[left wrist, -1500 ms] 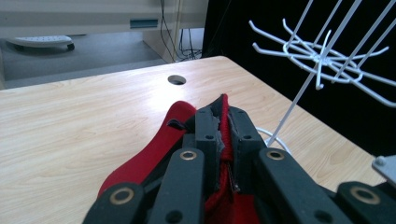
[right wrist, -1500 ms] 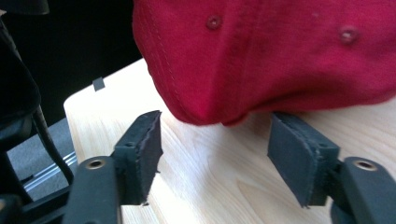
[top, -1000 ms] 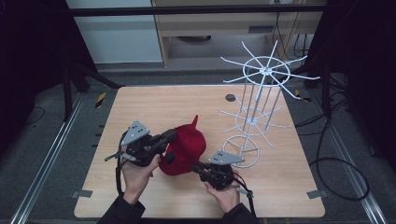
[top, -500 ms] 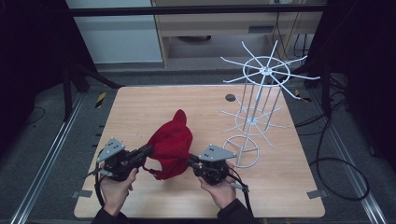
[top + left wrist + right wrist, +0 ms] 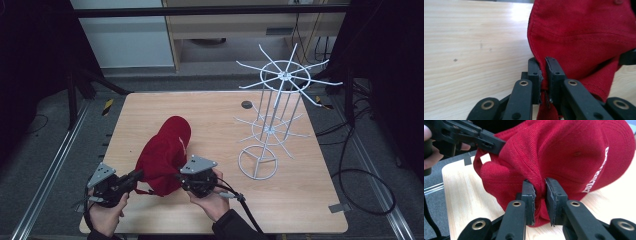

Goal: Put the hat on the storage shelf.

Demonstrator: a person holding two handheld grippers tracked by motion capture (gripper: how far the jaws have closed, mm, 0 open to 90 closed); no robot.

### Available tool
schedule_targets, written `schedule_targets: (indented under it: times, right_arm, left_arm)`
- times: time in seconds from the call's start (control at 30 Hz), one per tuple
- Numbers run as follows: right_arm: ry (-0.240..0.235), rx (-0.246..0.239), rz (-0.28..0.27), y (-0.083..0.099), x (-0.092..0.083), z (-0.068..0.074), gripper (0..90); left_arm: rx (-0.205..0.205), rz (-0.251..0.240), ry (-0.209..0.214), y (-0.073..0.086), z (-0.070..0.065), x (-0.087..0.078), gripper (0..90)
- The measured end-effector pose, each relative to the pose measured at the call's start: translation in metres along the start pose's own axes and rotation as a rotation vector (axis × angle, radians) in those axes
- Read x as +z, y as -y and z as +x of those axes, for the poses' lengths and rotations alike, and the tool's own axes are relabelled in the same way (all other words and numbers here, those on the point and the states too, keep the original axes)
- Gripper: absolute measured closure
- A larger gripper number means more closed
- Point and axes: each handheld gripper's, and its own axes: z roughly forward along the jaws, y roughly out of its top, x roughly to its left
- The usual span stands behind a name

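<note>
Two thin pinches are all we have: left gripper [image 5: 543,75] and right gripper [image 5: 539,195] each clamped on the red cotton cap [image 5: 165,152], low over the wooden bench [image 5: 210,120]; pulling apart could slip fabric free.

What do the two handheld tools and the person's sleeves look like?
Both the left tool and the right tool are black, each topped by a grey three-cornered plate and trailing a black cable. Their jaws are flat black pads on linked bars with brass-ringed pivots. The right sleeve is dark.
</note>
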Motion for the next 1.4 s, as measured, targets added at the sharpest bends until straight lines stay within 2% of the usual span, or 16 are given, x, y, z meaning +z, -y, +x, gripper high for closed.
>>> schedule_targets:
  times: [0.13, 0.23, 0.3, 0.33, 0.5, 0.53, 0.73, 0.8, 0.87, 0.97, 1.03, 1.1, 1.17, 1.2, 1.33, 1.4]
  right_arm:
    - [-0.023, -0.005, -0.004, -0.003, 0.009, 0.003, 67.4]
    - [-0.036, -0.008, -0.011, -0.001, 0.009, 0.004, 62.9]
    - [-0.031, -0.002, -0.031, 0.001, 0.005, 0.004, 61.4]
    - [-0.028, 0.002, -0.041, 0.002, 0.001, 0.002, 59.7]
    - [0.007, 0.023, -0.048, 0.01, -0.014, -0.011, 56.0]
    - [0.015, 0.048, -0.038, 0.018, -0.021, -0.018, 54.5]
    - [0.046, 0.101, -0.042, 0.038, -0.033, -0.034, 47.9]
    - [0.059, 0.118, -0.049, 0.046, -0.038, -0.04, 45.6]
    - [0.071, 0.123, -0.05, 0.053, -0.044, -0.045, 44.3]
    - [0.081, 0.133, -0.052, 0.063, -0.055, -0.05, 42.6]
    - [0.094, 0.136, -0.049, 0.071, -0.063, -0.053, 42.3]
    - [0.104, 0.141, -0.045, 0.077, -0.071, -0.056, 42.5]
    - [0.11, 0.141, -0.041, 0.082, -0.078, -0.057, 43.2]
    - [0.11, 0.138, -0.039, 0.084, -0.081, -0.057, 43.6]
    - [0.118, 0.143, -0.022, 0.093, -0.093, -0.058, 44.7]
    - [0.121, 0.153, -0.017, 0.098, -0.099, -0.059, 44.7]
  left_arm:
    - [0.005, 0.035, -0.041, 0.008, 0.008, 0.003, 82.4]
    - [0.031, 0.062, -0.073, 0.013, 0.011, 0.005, 82.4]
    - [0.06, 0.086, -0.12, 0.015, 0.014, 0.007, 82.6]
    - [0.059, 0.112, -0.141, 0.018, 0.018, 0.01, 82.7]
    - [0.051, 0.181, -0.161, 0.026, 0.024, 0.017, 82.8]
    - [0.058, 0.2, -0.162, 0.028, 0.024, 0.019, 82.7]
    - [0.116, 0.254, -0.141, 0.035, 0.016, 0.023, 82.1]
    - [0.126, 0.256, -0.137, 0.036, 0.016, 0.023, 79.2]
    - [0.112, 0.246, -0.142, 0.037, 0.019, 0.02, 69.6]
    - [0.081, 0.194, -0.171, 0.036, 0.026, 0.008, 55.7]
    - [0.053, 0.147, -0.175, 0.035, 0.031, -0.002, 52.6]
    - [0.045, 0.101, -0.154, 0.032, 0.033, -0.009, 52.1]
    - [0.057, 0.073, -0.143, 0.028, 0.033, -0.014, 52.4]
    - [0.066, 0.049, -0.12, 0.025, 0.032, -0.017, 52.7]
    - [0.075, 0.051, -0.063, 0.023, 0.029, -0.017, 52.4]
    - [0.078, 0.05, -0.049, 0.023, 0.03, -0.019, 52.5]
